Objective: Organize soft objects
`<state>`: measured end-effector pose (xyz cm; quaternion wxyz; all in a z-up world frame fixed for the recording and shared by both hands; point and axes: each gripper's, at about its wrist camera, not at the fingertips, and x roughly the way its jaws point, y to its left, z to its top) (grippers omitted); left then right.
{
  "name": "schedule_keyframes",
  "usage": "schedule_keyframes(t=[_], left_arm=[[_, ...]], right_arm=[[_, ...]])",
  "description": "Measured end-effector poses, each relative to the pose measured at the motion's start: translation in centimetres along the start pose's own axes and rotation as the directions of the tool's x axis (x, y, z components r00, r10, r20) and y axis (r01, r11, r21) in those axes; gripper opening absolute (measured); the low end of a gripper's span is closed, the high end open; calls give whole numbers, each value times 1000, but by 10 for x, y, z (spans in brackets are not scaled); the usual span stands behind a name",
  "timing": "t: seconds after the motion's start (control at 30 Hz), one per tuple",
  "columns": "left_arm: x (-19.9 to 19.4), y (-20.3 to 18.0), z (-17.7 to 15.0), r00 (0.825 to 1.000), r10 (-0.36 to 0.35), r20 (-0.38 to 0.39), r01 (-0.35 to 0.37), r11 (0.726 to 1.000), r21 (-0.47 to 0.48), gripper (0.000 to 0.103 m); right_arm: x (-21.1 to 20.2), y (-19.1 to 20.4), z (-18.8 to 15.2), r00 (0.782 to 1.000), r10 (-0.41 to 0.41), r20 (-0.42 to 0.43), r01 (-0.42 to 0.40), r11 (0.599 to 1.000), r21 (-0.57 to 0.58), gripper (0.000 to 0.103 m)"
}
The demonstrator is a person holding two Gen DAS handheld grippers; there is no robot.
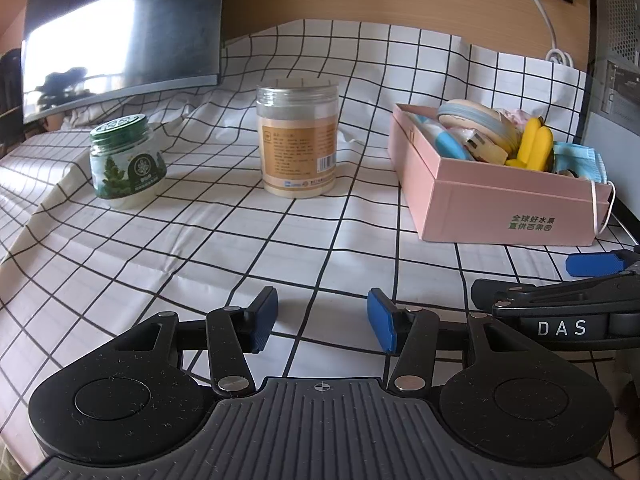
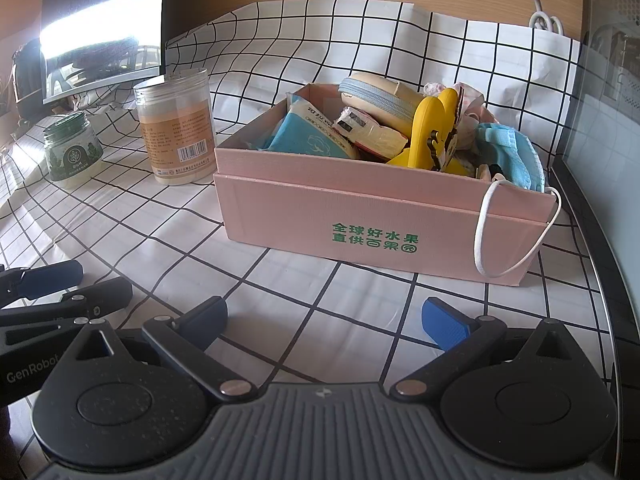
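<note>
A pink box with green lettering sits on the checked cloth, also at the right of the left wrist view. It holds soft things: a blue tissue pack, a beige pouch with a blue zip, a yellow toy and a blue face mask whose white ear loop hangs over the front wall. My left gripper is open and empty, low over the cloth. My right gripper is open wide and empty, in front of the box.
A tall clear jar with an orange label and a small green-lidded jar stand left of the box. A dark monitor is at the back left. A white cable runs down the wooden back wall. The table edge is at the right.
</note>
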<state>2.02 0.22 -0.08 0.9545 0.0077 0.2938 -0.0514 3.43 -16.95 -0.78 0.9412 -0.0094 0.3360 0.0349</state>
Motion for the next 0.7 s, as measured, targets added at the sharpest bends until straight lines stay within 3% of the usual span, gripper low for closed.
schedule_keyframes(t=[0.7], left_arm=[[1,2,1,1000,-7,-1,7,1000,-1,55]], right_arm=[[0,0,0,1000,0,0,0,1000,0,103]])
